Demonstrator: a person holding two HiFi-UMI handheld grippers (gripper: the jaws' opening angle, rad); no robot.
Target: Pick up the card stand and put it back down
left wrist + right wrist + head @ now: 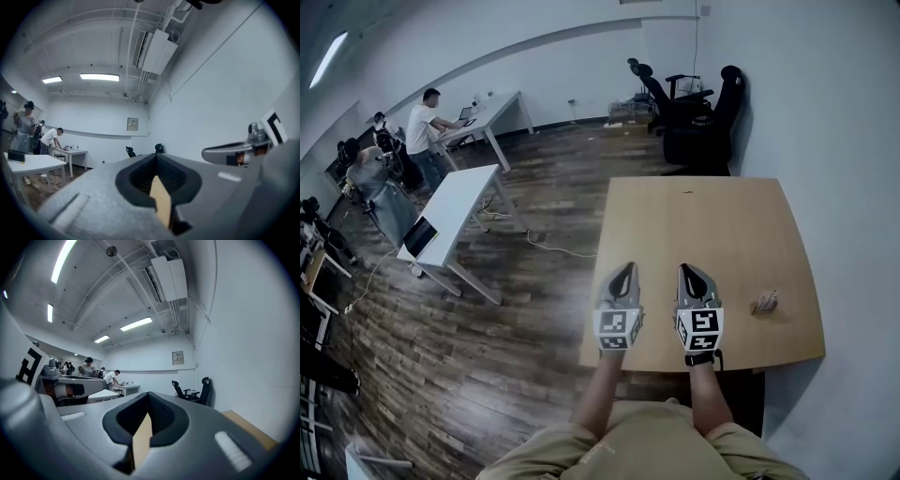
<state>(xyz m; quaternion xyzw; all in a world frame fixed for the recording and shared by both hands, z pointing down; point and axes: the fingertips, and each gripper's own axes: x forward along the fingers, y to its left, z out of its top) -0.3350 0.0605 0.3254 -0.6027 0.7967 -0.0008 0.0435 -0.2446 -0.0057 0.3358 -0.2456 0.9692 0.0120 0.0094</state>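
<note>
The card stand (765,302) is a small pale object lying on the wooden table (712,225) near its right edge. My right gripper (691,271) hovers over the table's near edge, a short way left of the stand and not touching it. My left gripper (624,270) is beside it at the table's near left corner. Both are shut with nothing between their jaws. In the left gripper view, the left gripper (156,157) points up at the room with its tips together. The right gripper view shows the right gripper (148,394) the same way. The stand is outside both gripper views.
Black office chairs (698,112) stand beyond the table's far edge, against the white wall (834,141) on the right. White desks (455,211) stand on the wood floor to the left, with a cable (553,246) lying near the table. People work at the far left.
</note>
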